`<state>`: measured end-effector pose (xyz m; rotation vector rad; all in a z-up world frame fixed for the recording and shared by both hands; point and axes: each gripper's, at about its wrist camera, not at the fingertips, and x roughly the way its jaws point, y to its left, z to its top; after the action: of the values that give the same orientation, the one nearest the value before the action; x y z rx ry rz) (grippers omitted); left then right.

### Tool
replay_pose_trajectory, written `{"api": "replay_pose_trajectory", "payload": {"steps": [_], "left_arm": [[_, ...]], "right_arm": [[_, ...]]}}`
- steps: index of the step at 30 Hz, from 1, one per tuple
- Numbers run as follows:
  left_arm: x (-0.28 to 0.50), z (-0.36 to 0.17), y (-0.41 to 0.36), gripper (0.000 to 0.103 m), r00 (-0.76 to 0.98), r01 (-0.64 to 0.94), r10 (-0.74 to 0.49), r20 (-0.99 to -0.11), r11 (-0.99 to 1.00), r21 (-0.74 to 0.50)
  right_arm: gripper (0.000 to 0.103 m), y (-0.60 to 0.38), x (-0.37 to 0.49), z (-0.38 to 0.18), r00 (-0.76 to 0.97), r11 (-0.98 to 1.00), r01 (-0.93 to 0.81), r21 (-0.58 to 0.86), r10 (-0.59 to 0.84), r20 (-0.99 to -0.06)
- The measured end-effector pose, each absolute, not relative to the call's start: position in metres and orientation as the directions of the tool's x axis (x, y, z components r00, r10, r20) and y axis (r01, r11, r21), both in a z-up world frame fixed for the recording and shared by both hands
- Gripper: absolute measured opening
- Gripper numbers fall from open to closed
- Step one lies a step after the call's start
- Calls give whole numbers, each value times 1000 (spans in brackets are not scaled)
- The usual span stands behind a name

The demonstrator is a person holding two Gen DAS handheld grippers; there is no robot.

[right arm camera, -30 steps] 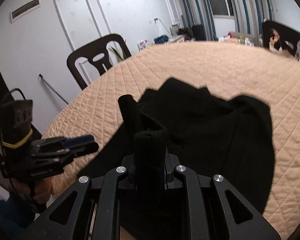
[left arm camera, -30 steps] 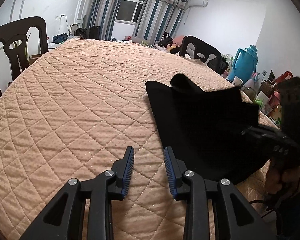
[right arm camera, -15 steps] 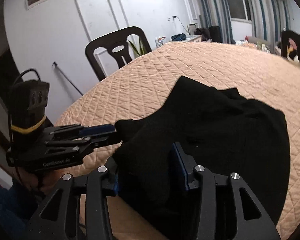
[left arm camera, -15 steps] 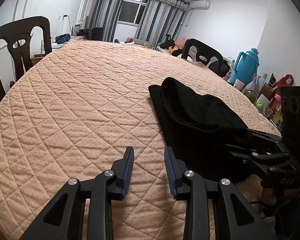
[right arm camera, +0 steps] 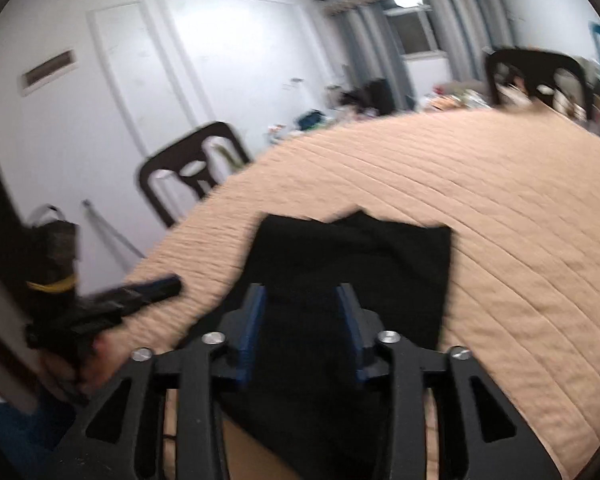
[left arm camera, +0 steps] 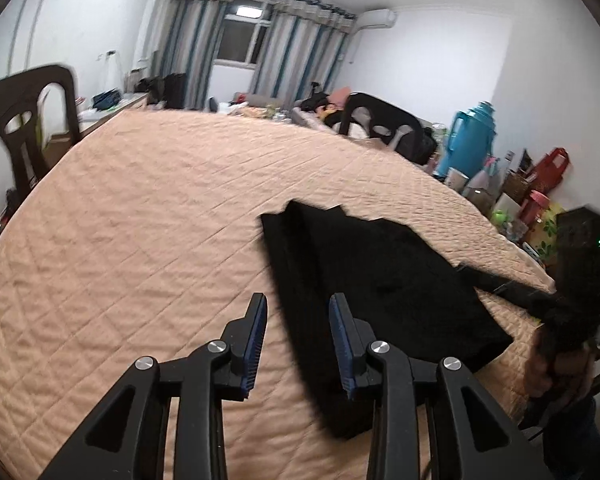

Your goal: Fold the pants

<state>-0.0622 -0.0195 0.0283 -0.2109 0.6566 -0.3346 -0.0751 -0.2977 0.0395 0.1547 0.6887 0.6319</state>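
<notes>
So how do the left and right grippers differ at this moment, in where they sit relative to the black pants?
The left gripper hovers at the left edge of the black pants, over both cloth and quilted cover; the right gripper sits over the pants' middle. The left-wrist view is mostly sharp; the right-wrist view is motion-blurred. Both are open and hold nothing.

Your black pants (left arm camera: 380,280) lie folded into a flat, roughly rectangular bundle near the edge of the table closest to you. In your right wrist view the pants (right arm camera: 352,264) show a straight far edge with a small peak of cloth poking up at its middle. The near end hangs slightly over the table's edge. Both views are blurred.
</notes>
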Motion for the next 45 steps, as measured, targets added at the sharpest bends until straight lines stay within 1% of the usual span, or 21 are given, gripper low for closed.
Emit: {"api": "replay_pose_trajectory", "payload": {"steps": [2, 3, 4, 8, 11, 14, 17, 18, 19, 20, 22, 25, 28, 31, 34, 38, 40, 45], "left_arm": [[-59, 34, -34, 35, 738, 277, -392, -549, 918, -283], [-57, 36, -41, 35, 736, 294, -401, -545, 915, -276], [-54, 38, -48, 35, 733, 309, -408, -545, 912, -268], [-35, 43, -66, 35, 716, 342, -426, -553, 905, -255], [-14, 46, -74, 35, 702, 356, -432, -566, 902, -247], [10, 41, -81, 35, 674, 356, -428, -602, 902, -242], [34, 24, -86, 35, 646, 322, -377, -664, 923, -211], [39, 19, -86, 35, 643, 311, -366, -673, 927, -207], [40, 18, -84, 35, 657, 309, -362, -661, 929, -202], [41, 18, -81, 35, 655, 305, -367, -660, 928, -214], [39, 18, -77, 35, 652, 299, -377, -658, 925, -235], [29, 19, -75, 35, 663, 291, -349, -663, 935, -201], [16, 23, -74, 35, 672, 286, -337, -660, 940, -188], [-1, 25, -70, 35, 673, 294, -349, -652, 935, -197], [-20, 28, -70, 35, 682, 297, -341, -648, 938, -180], [-34, 24, -72, 35, 691, 287, -308, -654, 947, -142], [-36, 18, -73, 36, 685, 274, -285, -671, 954, -125], [-37, 14, -69, 39, 697, 260, -288, -657, 955, -142]], "right_arm": [[24, -301, -68, 20, 558, 826, -460, 327, 555, -617], [23, -299, -68, 15, 547, 824, -464, 325, 555, -627], [23, -298, -71, 18, 552, 815, -478, 327, 568, -610], [23, -286, -75, 25, 496, 757, -561, 334, 631, -597], [23, -294, -65, 28, 528, 777, -531, 337, 615, -585], [23, -304, -41, 31, 570, 809, -477, 343, 582, -580], [23, -305, -12, 29, 570, 846, -430, 314, 524, -633], [23, -305, -5, 26, 563, 855, -422, 303, 508, -651], [23, -303, 7, 21, 555, 870, -400, 286, 479, -680], [21, -304, 17, 15, 548, 883, -373, 285, 457, -701], [21, -312, 26, 14, 540, 868, -358, 345, 494, -682], [21, -316, 17, 18, 573, 889, -339, 308, 455, -681], [23, -322, -8, 23, 589, 886, -357, 297, 460, -664], [23, -326, -37, 29, 609, 876, -388, 286, 477, -634], [23, -322, -59, 31, 618, 866, -421, 269, 491, -614], [23, -314, -80, 26, 615, 860, -458, 226, 490, -617], [24, -307, -82, 18, 620, 867, -464, 181, 464, -633], [24, -308, -84, 15, 626, 871, -455, 187, 462, -628]]}}
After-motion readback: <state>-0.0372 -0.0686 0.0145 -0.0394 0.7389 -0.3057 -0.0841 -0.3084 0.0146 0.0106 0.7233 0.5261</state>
